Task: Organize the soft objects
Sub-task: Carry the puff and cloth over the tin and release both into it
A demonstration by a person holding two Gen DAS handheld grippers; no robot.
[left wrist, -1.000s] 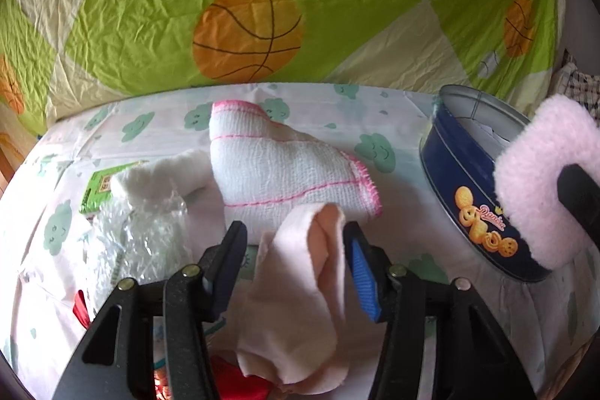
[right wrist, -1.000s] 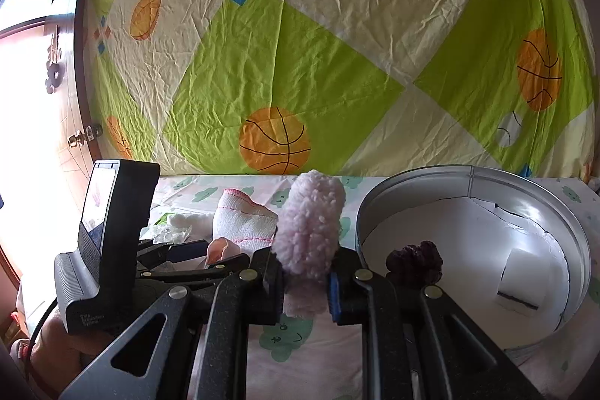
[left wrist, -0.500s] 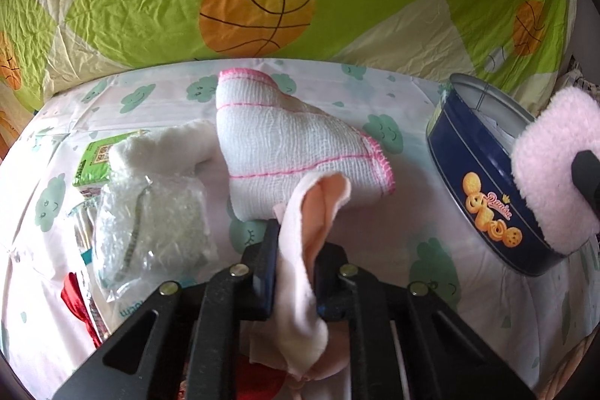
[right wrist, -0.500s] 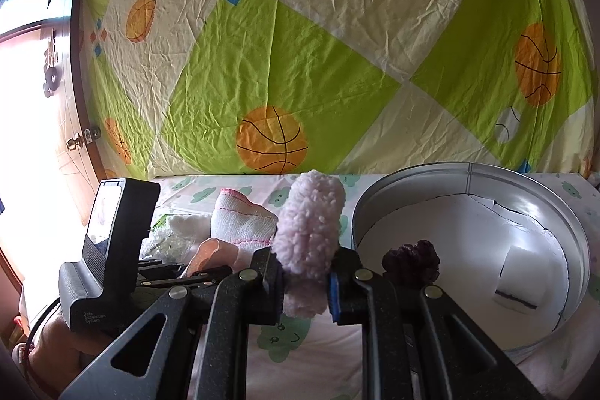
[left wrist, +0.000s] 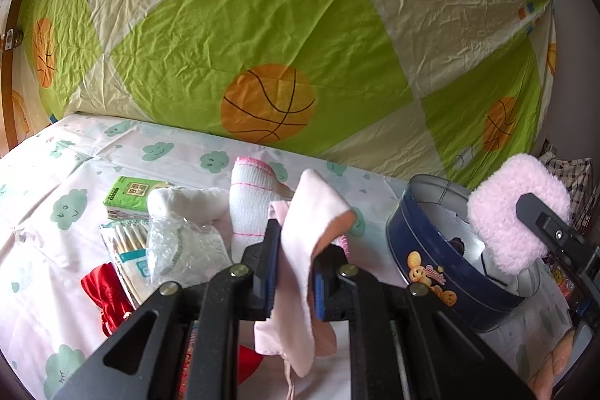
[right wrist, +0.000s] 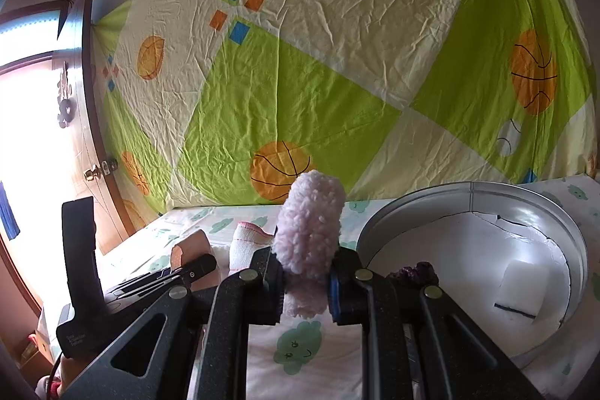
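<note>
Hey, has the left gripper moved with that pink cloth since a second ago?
Yes. The left gripper, shut on the pink cloth, has risen: the white towel with pink stitching sits lower against the cloth now, and more wall sheet shows.

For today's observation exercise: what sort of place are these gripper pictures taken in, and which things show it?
Probably a bedroom at home, not a lab. The work surface is a white sheet printed with green clouds, a crumpled green-and-cream basketball-print bedsheet hangs behind it, and a brown wooden door with a brass knob stands at the side.

pale pink cloth (left wrist: 300,250) | fluffy pink pad (right wrist: 309,235) | navy tin (left wrist: 442,272) | cloud-print sheet (left wrist: 67,175)
</note>
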